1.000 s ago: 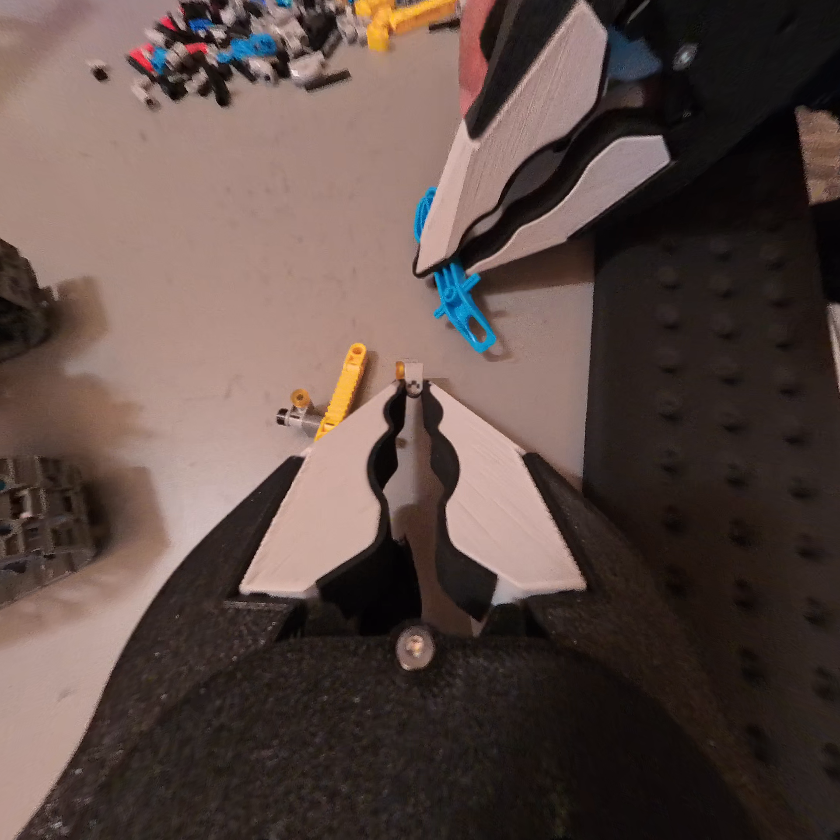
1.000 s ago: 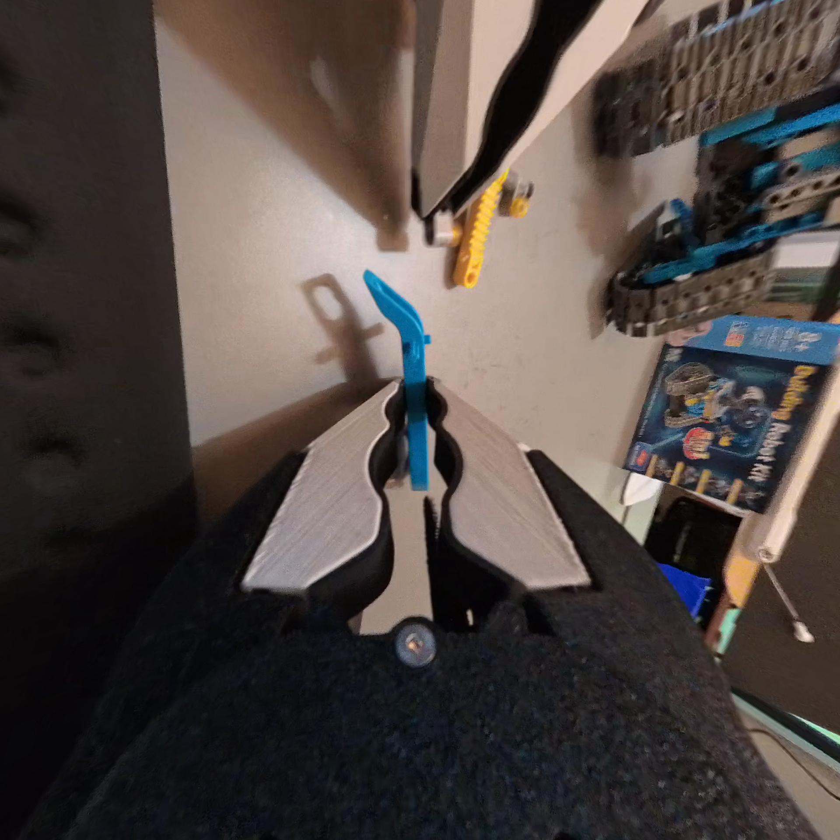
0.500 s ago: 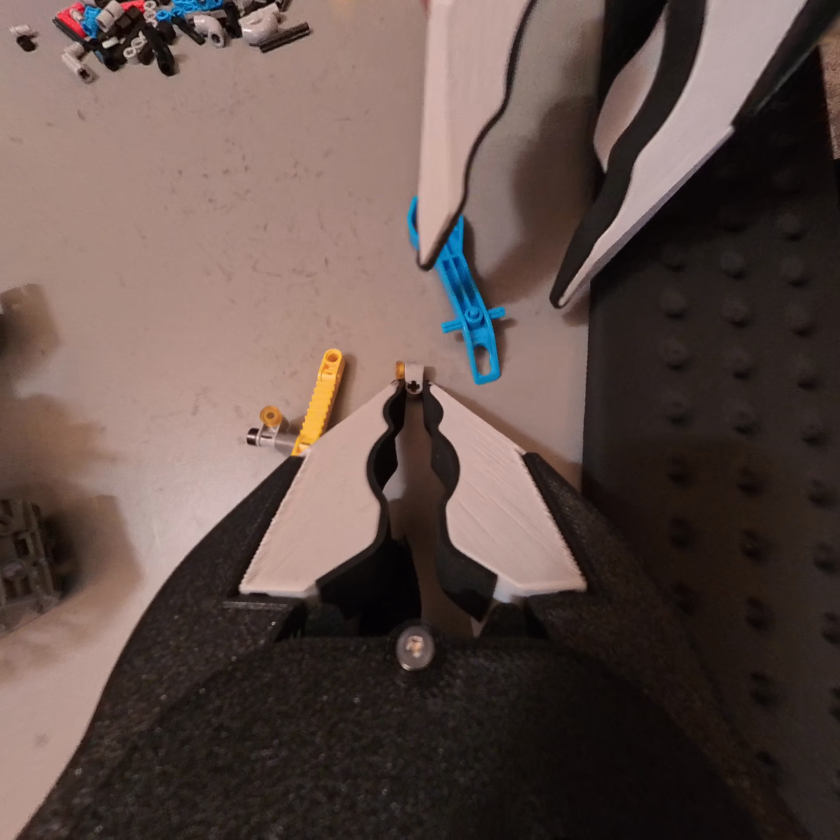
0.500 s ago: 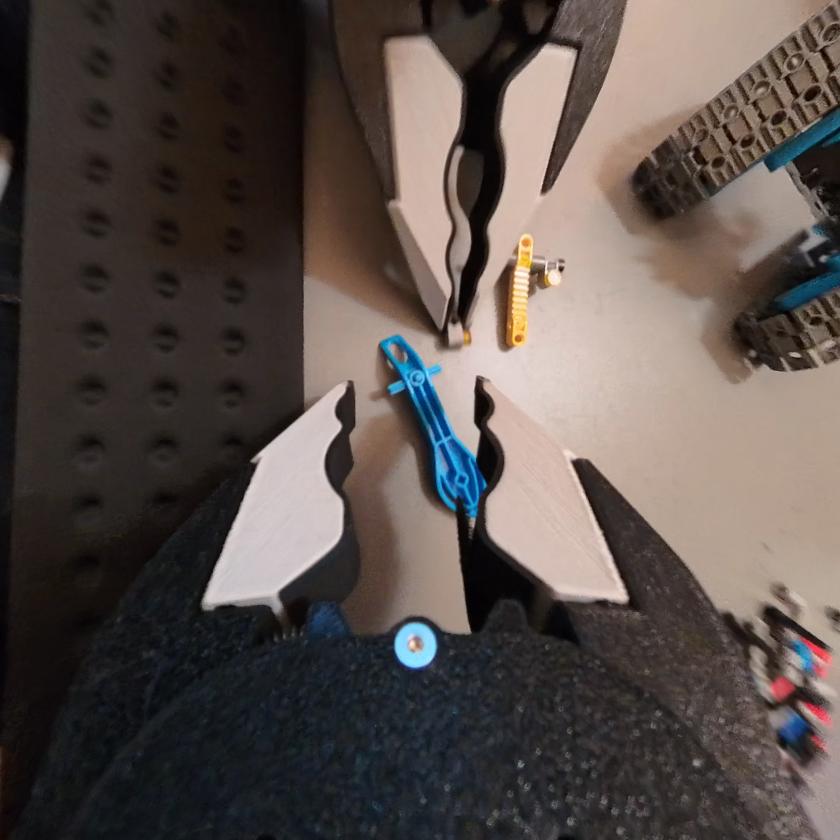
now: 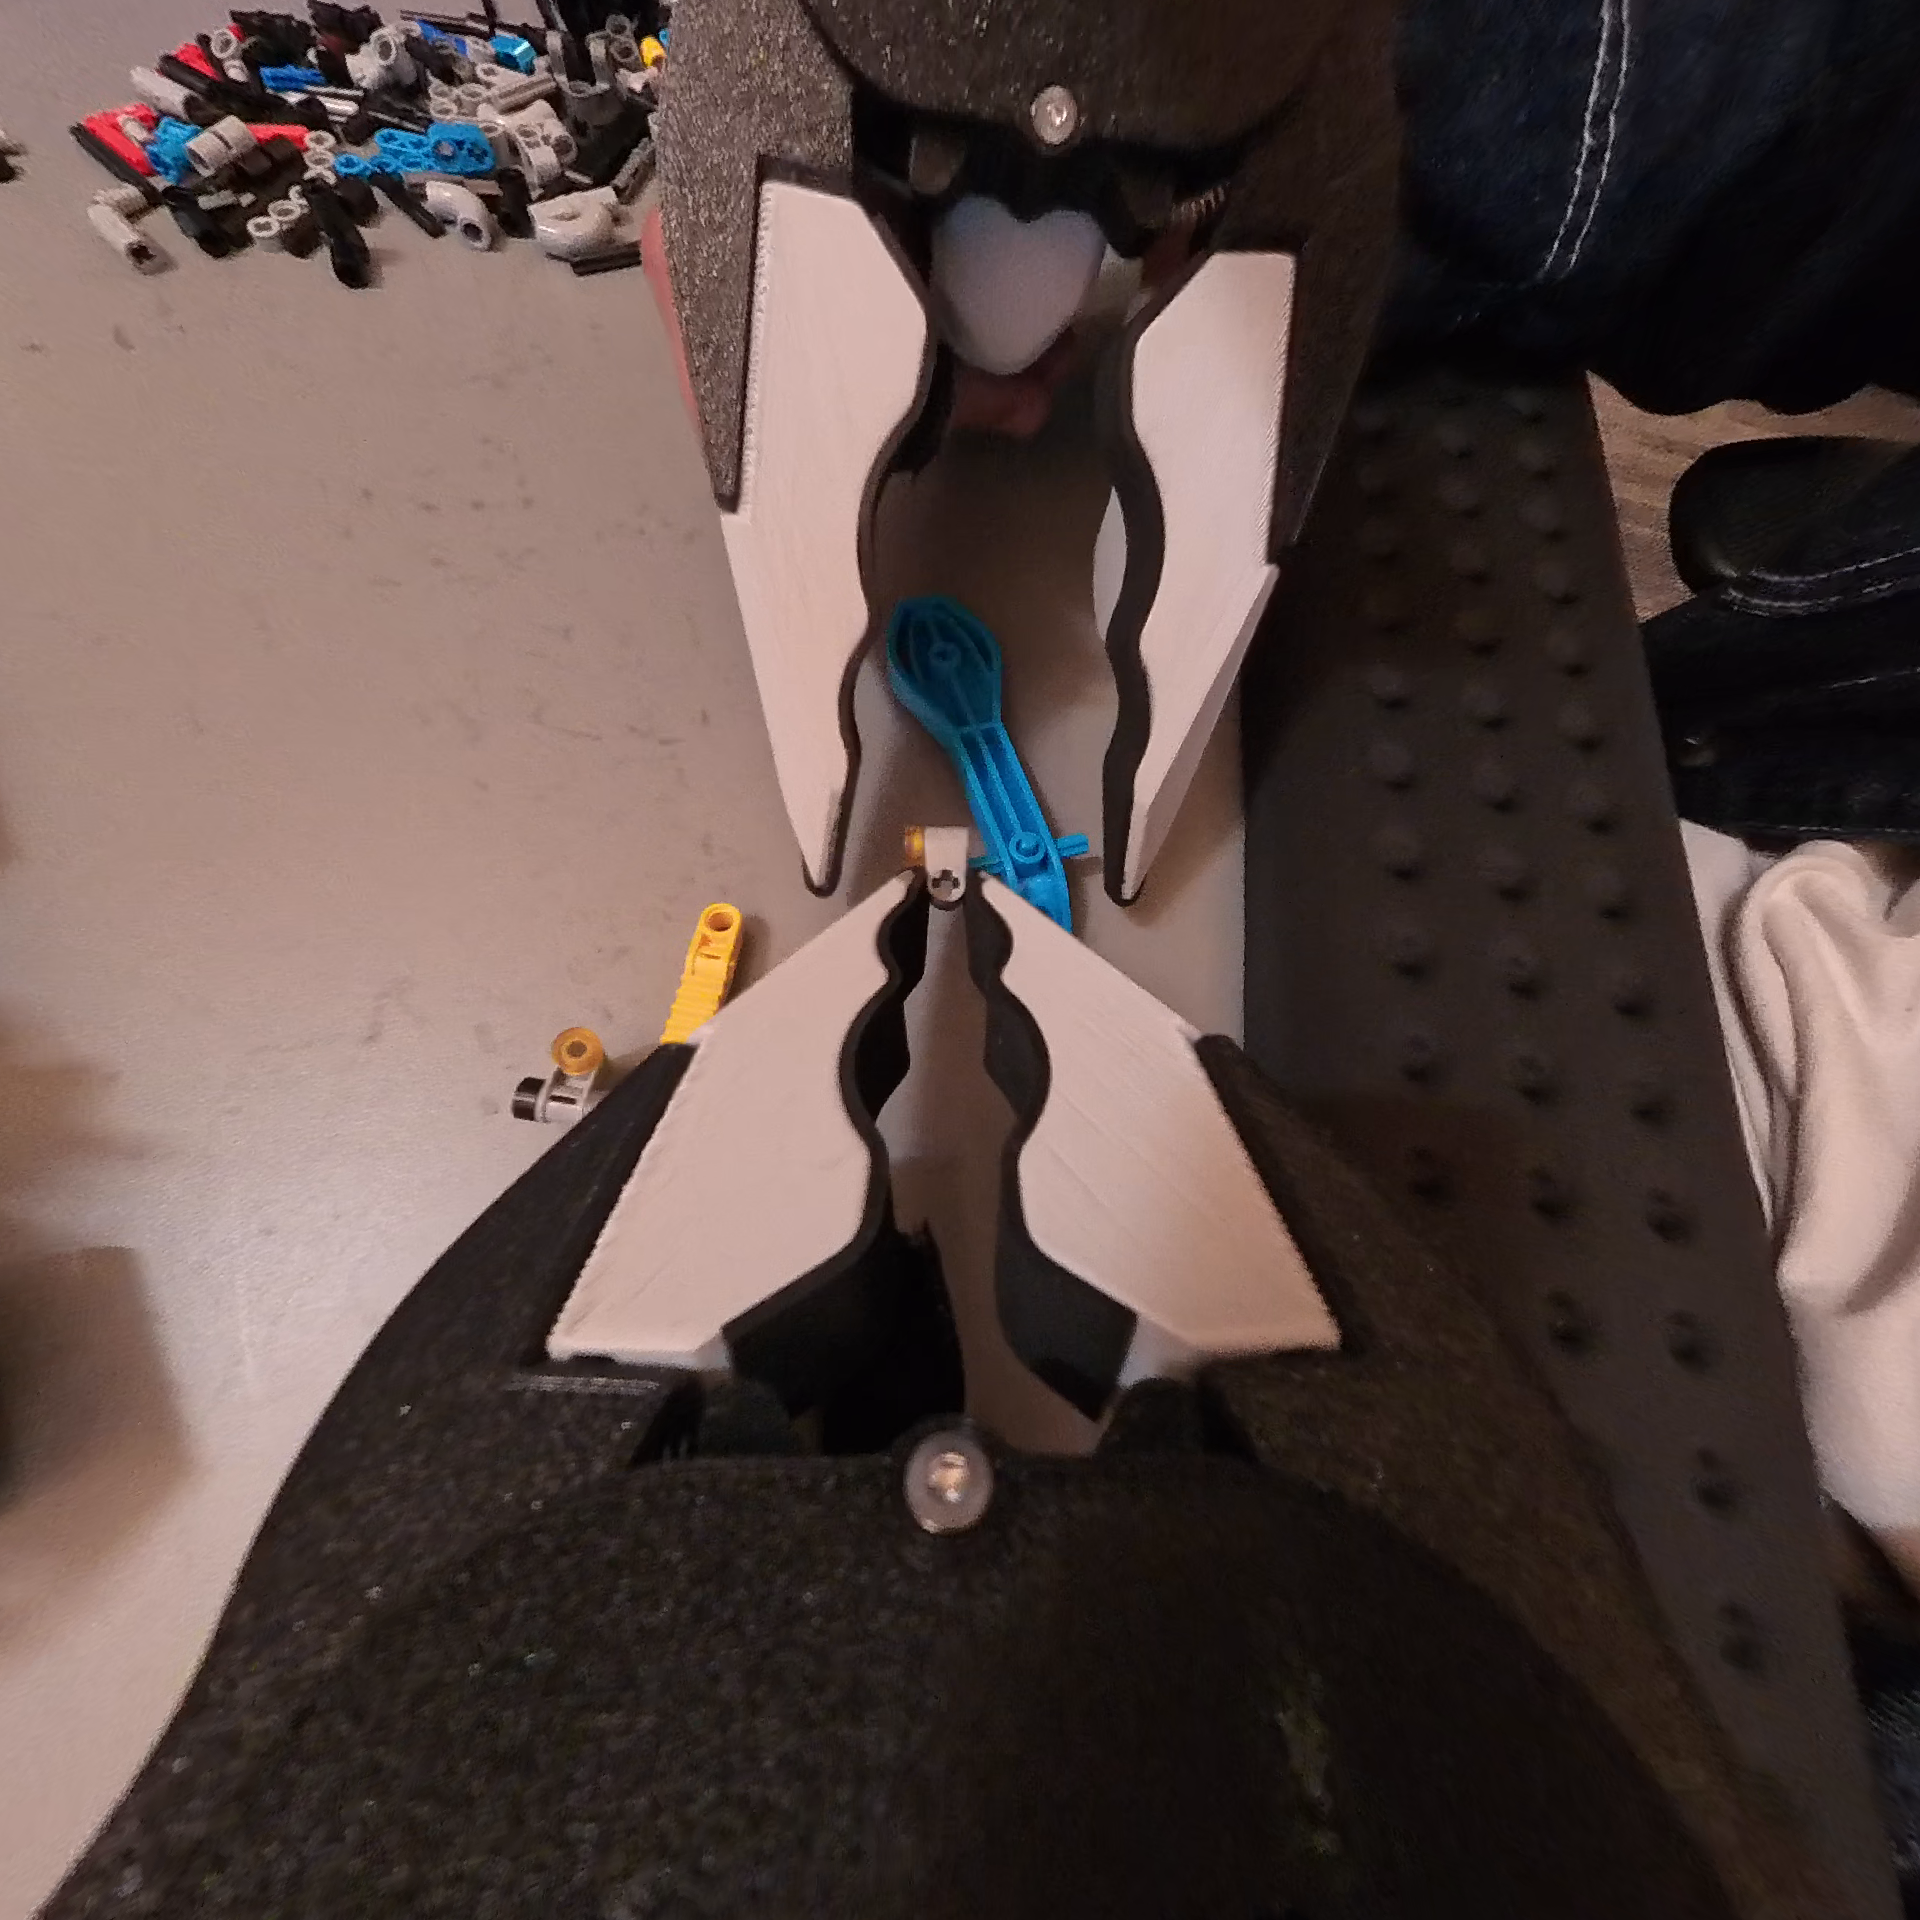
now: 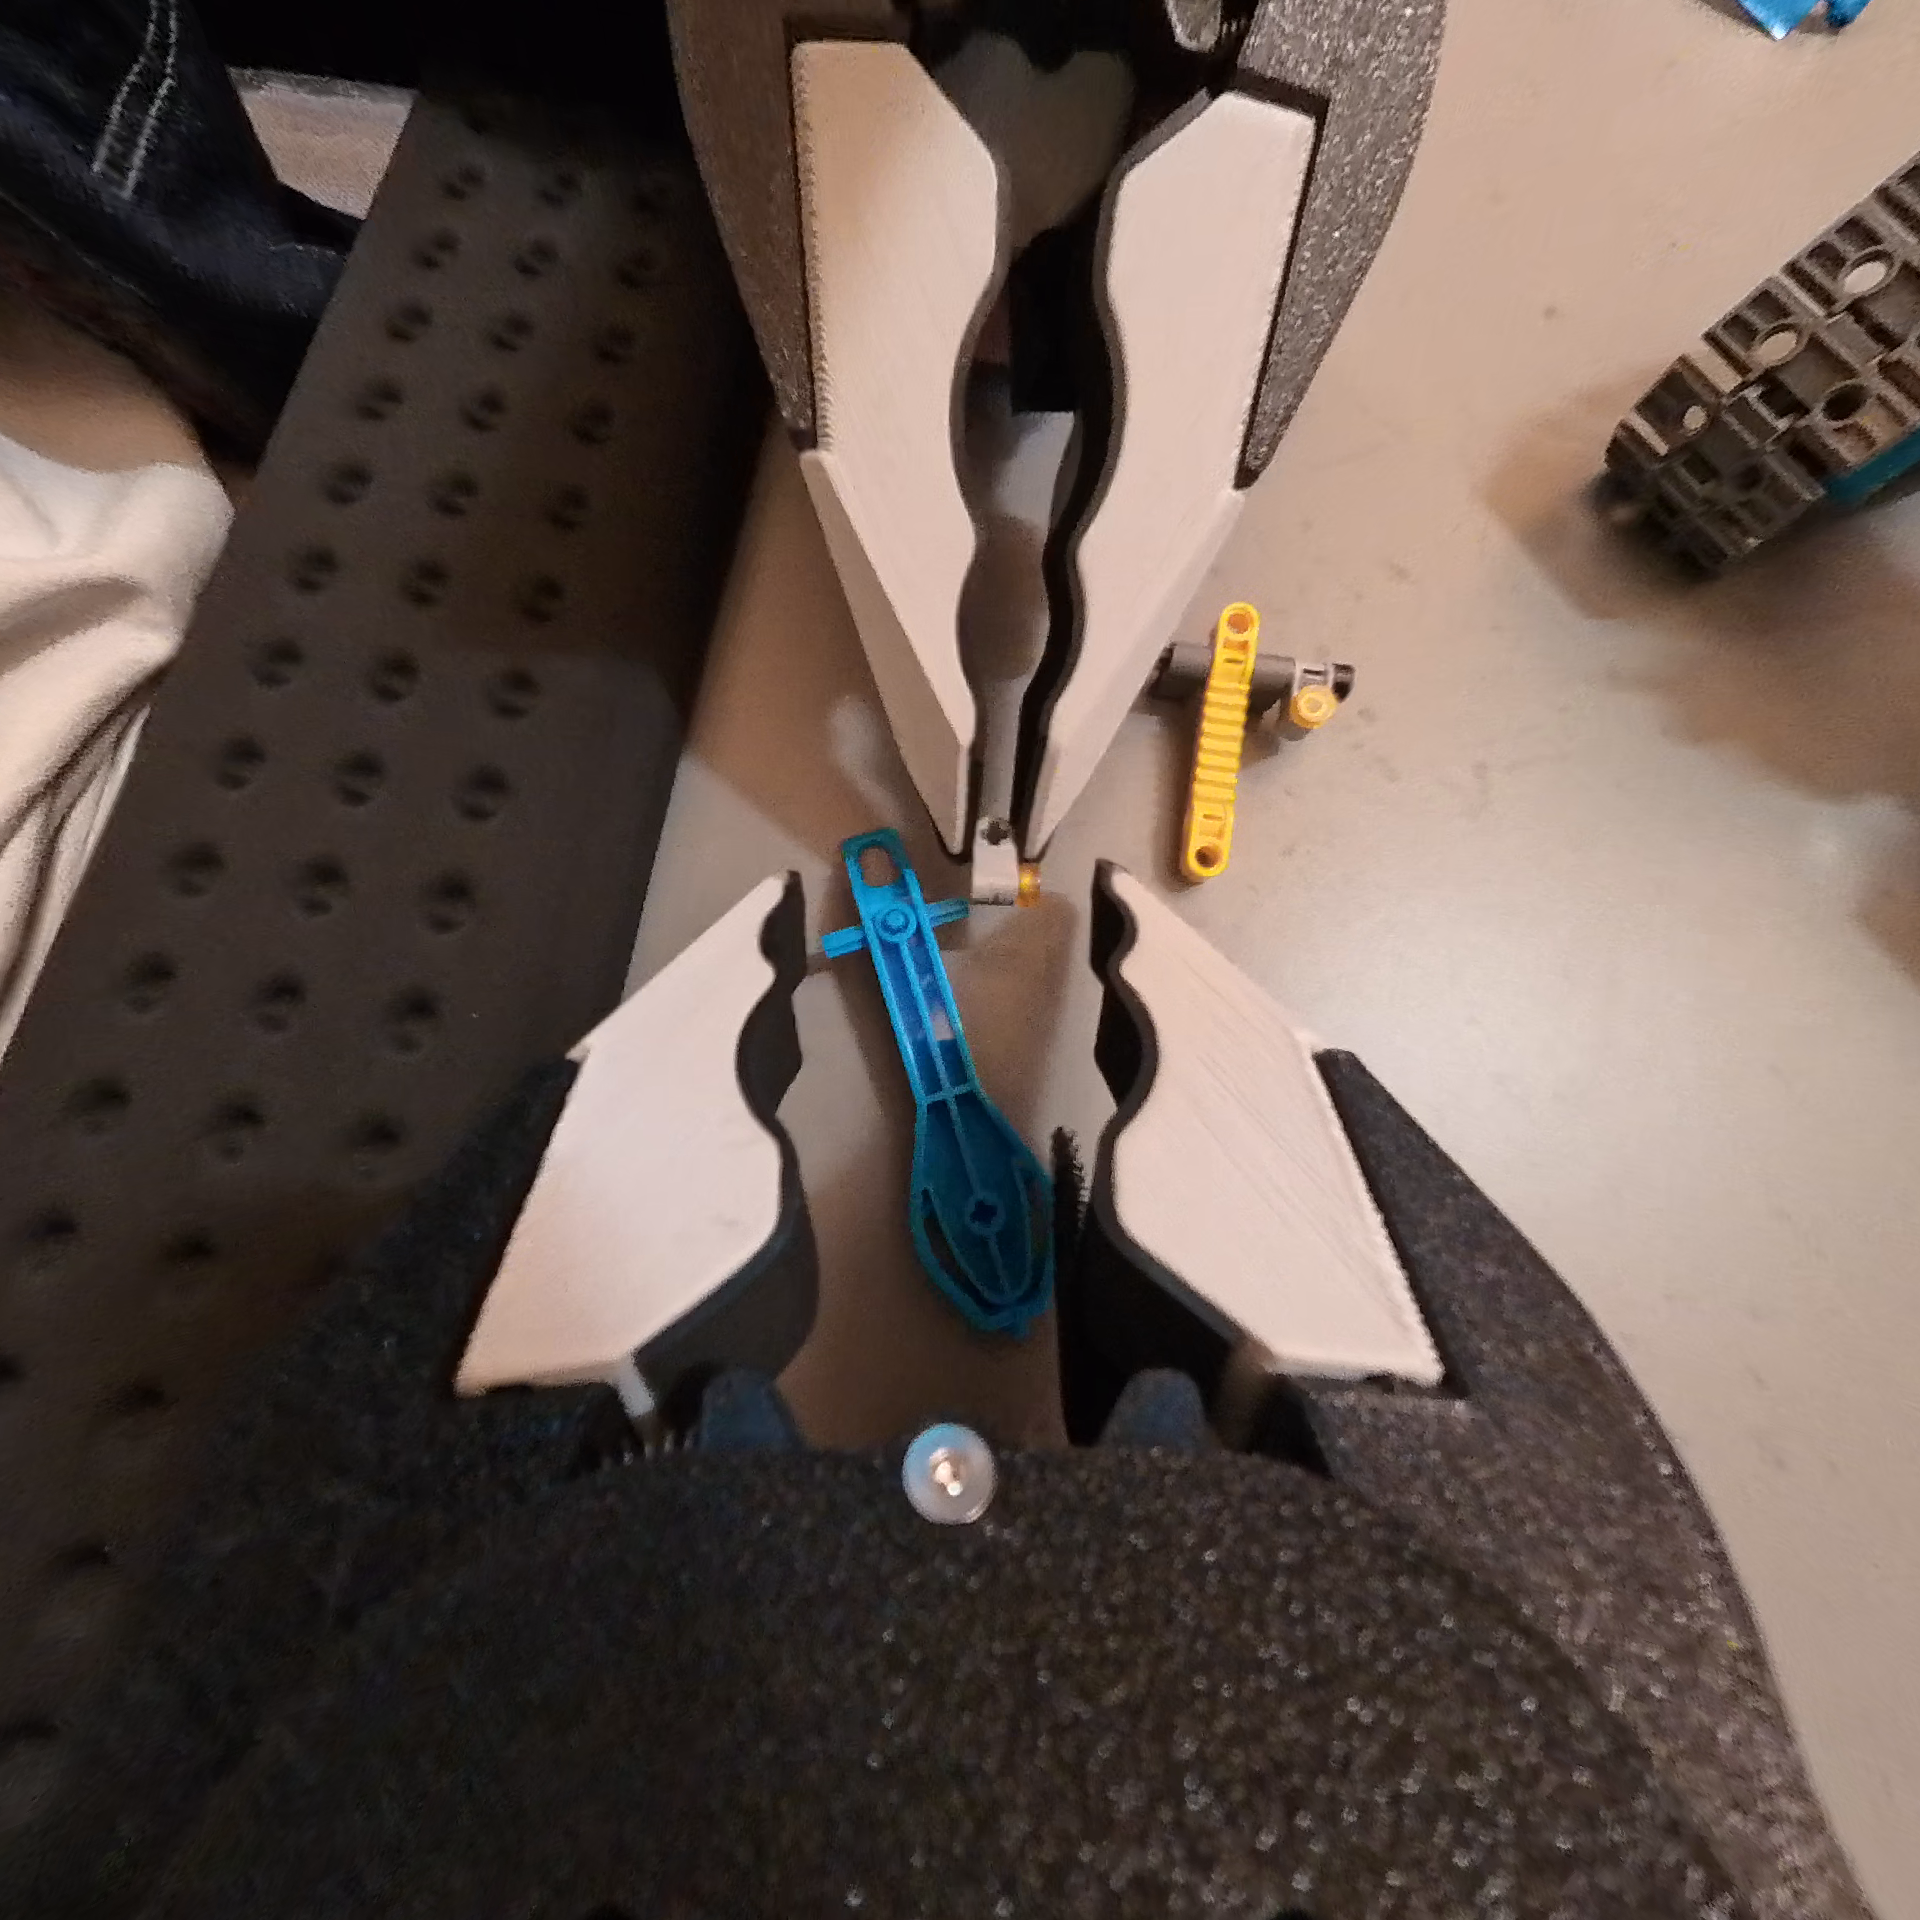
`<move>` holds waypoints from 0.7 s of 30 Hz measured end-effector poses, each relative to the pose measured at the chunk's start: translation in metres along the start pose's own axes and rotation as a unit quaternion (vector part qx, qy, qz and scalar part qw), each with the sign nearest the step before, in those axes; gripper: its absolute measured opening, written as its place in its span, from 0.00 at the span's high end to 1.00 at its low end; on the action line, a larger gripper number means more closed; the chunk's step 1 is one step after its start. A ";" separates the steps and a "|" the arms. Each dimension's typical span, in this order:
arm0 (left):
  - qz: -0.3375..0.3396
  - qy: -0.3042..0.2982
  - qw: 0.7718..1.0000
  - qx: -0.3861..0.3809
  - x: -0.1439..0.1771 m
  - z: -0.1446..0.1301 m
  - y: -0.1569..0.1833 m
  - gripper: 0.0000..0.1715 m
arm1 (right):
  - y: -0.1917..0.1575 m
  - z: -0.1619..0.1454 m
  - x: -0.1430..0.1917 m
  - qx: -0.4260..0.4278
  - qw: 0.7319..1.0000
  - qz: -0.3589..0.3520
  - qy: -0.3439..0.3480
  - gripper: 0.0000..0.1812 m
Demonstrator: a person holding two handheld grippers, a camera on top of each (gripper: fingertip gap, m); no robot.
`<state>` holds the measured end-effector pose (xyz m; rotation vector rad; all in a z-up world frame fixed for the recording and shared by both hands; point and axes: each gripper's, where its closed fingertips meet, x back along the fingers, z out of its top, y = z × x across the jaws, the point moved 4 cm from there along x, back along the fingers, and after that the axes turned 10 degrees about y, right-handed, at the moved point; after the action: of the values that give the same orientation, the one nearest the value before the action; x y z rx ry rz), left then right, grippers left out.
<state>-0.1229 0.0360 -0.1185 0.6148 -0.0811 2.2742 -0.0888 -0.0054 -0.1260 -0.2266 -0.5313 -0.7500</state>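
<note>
My left gripper (image 5: 943,883) is shut on a small grey connector with an orange pin (image 5: 943,864), held at its tips just above the table. My right gripper (image 6: 948,881) is open and empty and faces the left one tip to tip. A blue paddle-shaped piece (image 6: 940,1039) lies flat on the table between the right fingers and touches neither finger. Its slotted end lies next to the grey connector (image 6: 994,862). In the left wrist view the blue piece (image 5: 971,727) shows between the open right gripper (image 5: 971,891) fingers.
A yellow toothed bar (image 6: 1218,743) and a grey-and-orange connector (image 6: 1304,691) lie beside the left gripper. A black studded strip (image 5: 1455,935) runs along one side. A pile of loose parts (image 5: 364,156) lies farther off. A grey tracked build (image 6: 1787,395) stands nearby. A person's dark trousers (image 5: 1662,156) show beyond the strip. Both grippers' tips are close together, under 4 cm apart.
My right gripper opened and let go of the blue piece, which now lies on the table. The right gripper swung round to face the left one. The left kept its connector.
</note>
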 end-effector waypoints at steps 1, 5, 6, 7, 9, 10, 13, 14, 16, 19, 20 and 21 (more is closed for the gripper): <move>0.003 -0.004 1.000 -0.002 -0.001 -0.001 0.000 0.97 | 0.000 -0.002 0.000 0.001 1.000 0.000 -0.001 0.70; 0.008 -0.024 1.000 -0.013 -0.005 -0.006 0.000 0.97 | 0.000 -0.008 0.001 0.016 1.000 -0.002 -0.006 0.71; 0.008 -0.027 0.999 -0.014 -0.006 -0.007 0.001 0.97 | -0.001 -0.008 0.000 0.018 1.000 0.002 -0.005 0.72; 0.009 -0.028 0.999 -0.016 -0.006 -0.007 0.001 0.97 | -0.001 -0.007 -0.001 0.019 1.000 0.005 -0.004 0.72; 0.015 -0.028 0.999 -0.017 -0.006 -0.007 0.000 0.97 | -0.003 -0.006 -0.001 0.021 1.000 0.012 -0.001 0.73; 0.018 -0.028 0.999 -0.016 -0.005 -0.007 -0.001 0.97 | -0.004 -0.004 -0.001 0.019 1.000 0.014 0.006 0.73; 0.016 -0.024 1.000 -0.011 -0.003 -0.007 -0.001 0.97 | -0.003 -0.002 0.002 0.014 1.000 0.015 0.014 0.72; 0.014 -0.022 1.000 -0.012 -0.003 -0.007 0.000 0.97 | -0.003 -0.003 0.002 0.012 1.000 0.016 0.012 0.72; 0.015 -0.021 1.000 -0.010 -0.003 -0.006 0.000 0.97 | -0.003 -0.005 0.001 0.010 1.000 0.020 0.008 0.72; 0.014 -0.027 0.999 -0.008 -0.005 -0.008 0.000 0.97 | -0.003 -0.006 0.000 0.013 1.000 0.021 0.006 0.73; 0.013 -0.028 0.999 -0.009 -0.005 -0.008 0.001 0.97 | -0.003 -0.006 0.000 0.013 1.000 0.022 0.006 0.73; 0.011 -0.028 0.999 -0.010 -0.005 -0.008 0.001 0.97 | -0.003 -0.006 0.000 0.014 1.000 0.022 0.006 0.73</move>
<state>-0.1238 0.0334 -0.1280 0.6714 -0.1380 2.2756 -0.0890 -0.0100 -0.1310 -0.2077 -0.5226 -0.7000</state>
